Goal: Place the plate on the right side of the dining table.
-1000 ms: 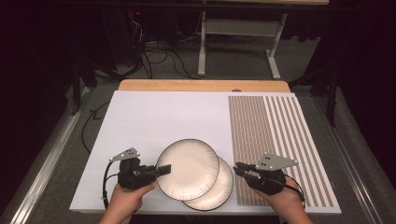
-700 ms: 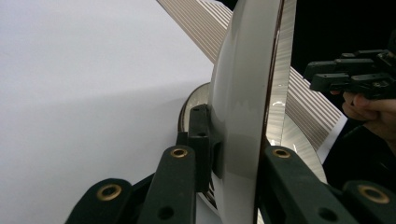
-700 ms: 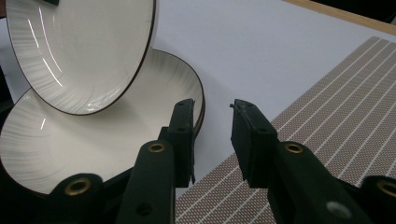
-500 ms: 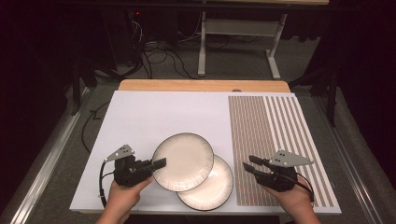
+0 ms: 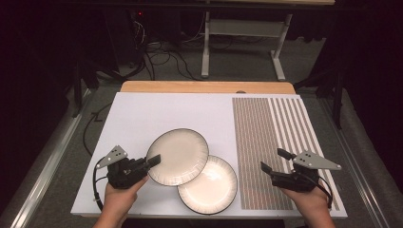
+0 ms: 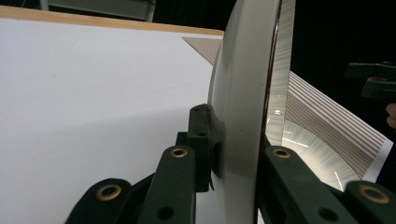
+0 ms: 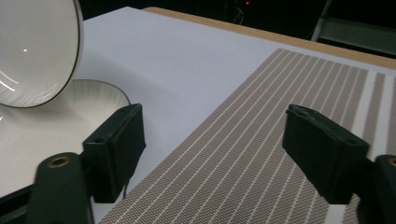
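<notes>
My left gripper is clamped on the rim of the upper plate, at about 8 o'clock on the desk, its far edge overlapping the lower plate at 6 o'clock. My right gripper, at 4 o'clock over the striped mat, has just been opening, nothing between its jaws. I'd lift the upper plate level and clear of the lower rim.

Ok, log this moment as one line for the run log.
left tongs: shut on upper plate rim, lifted | right tongs: jaws just opened, nothing between, over striped mat | lower plate: flat on table
</notes>
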The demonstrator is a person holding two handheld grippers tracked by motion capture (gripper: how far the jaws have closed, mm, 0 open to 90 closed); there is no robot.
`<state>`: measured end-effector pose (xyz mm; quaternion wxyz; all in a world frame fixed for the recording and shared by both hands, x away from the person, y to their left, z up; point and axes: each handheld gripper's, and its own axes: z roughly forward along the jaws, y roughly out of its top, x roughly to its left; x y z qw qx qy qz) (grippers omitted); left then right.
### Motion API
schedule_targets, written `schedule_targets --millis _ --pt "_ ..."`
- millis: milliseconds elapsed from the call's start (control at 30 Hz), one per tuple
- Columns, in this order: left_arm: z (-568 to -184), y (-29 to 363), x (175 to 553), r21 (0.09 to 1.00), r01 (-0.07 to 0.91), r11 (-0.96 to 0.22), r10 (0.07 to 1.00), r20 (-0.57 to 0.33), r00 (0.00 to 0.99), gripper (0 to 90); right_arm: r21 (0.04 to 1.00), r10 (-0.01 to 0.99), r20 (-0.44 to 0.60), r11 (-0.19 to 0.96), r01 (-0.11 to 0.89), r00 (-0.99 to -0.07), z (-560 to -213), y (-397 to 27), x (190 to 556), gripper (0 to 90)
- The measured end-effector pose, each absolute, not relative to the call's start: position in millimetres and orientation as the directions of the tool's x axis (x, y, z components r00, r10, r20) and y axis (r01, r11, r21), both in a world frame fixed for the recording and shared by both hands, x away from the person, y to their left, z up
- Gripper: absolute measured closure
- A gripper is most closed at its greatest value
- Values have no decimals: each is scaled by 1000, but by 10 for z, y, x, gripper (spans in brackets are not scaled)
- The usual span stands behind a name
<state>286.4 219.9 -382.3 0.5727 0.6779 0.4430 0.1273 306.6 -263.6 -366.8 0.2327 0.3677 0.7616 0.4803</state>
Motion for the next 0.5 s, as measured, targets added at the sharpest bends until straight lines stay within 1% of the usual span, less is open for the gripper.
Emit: schedule_targets --millis 67,167,233,267,333,433,500 --pt "-3815 2186 2854 895 444 41 748 -322 581 801 910 796 -3 253 329 -605 -3655 -2681 3058 167" --pt "-3797 2158 2829 912 410 9 753 -276 597 800 921 813 -8 232 312 -582 -3636 -2743 3045 119" --pt "-3786 2137 2812 920 393 -8 759 -250 601 800 928 829 -5 212 307 -559 -3636 -2771 3046 40" --pt "-3783 2128 2806 922 386 -12 760 -243 603 800 928 833 -1 206 309 -553 -3638 -2777 3048 22" --pt "-3779 2117 2799 927 376 -18 764 -230 603 800 928 836 -1 206 312 -549 -3648 -2788 3053 5" --pt "-3780 2115 2794 930 366 -22 764 -220 606 800 928 838 -16 216 303 -546 -3660 -2783 3055 5" --pt "-3774 2113 2791 933 359 -27 768 -210 605 800 926 838 -7 211 312 -546 -3661 -2770 3056 5"
